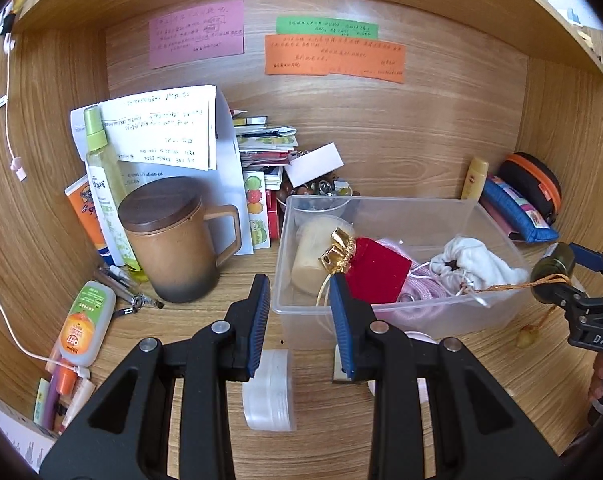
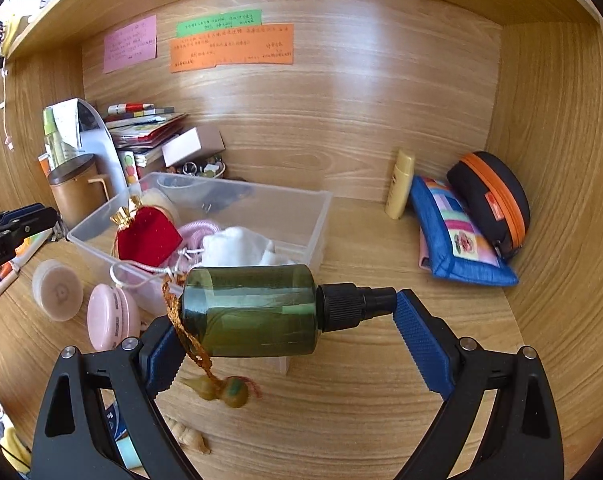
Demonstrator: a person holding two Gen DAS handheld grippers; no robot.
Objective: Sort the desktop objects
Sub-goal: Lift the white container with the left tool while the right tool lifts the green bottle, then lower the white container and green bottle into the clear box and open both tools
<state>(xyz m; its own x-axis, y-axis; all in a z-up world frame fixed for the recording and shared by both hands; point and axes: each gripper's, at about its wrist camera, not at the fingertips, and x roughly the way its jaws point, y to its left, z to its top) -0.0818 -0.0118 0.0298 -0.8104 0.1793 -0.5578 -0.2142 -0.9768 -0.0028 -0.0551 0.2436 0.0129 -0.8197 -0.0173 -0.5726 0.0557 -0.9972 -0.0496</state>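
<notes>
From the left wrist camera, the left gripper (image 1: 300,300) hangs over the wooden desk (image 1: 341,432), its blue-padded jaws standing a little apart with nothing between them. Just beyond its tips sits a clear plastic bin (image 1: 381,316) holding a red velvet pouch (image 1: 375,268), a white cloth pouch (image 1: 473,264) and pink cord. A brown lidded mug (image 1: 173,240) stands left of the bin, and a round clear container (image 1: 269,392) lies on the desk beneath the jaws. At the far right edge, the right gripper (image 1: 581,280) appears with a dark green bottle.

From the right wrist camera, the right gripper (image 2: 289,316) has its jaws clamped end to end on the green spray bottle (image 2: 249,310), which lies sideways, black nozzle toward the right pad, lifted above the desk in front of the bin. A gold cord with a small gourd charm (image 2: 229,394) dangles from the bottle's base end. A blue patchwork pouch (image 2: 457,236) and a black case with an orange zip (image 2: 489,204) rest against the right wall.
</notes>
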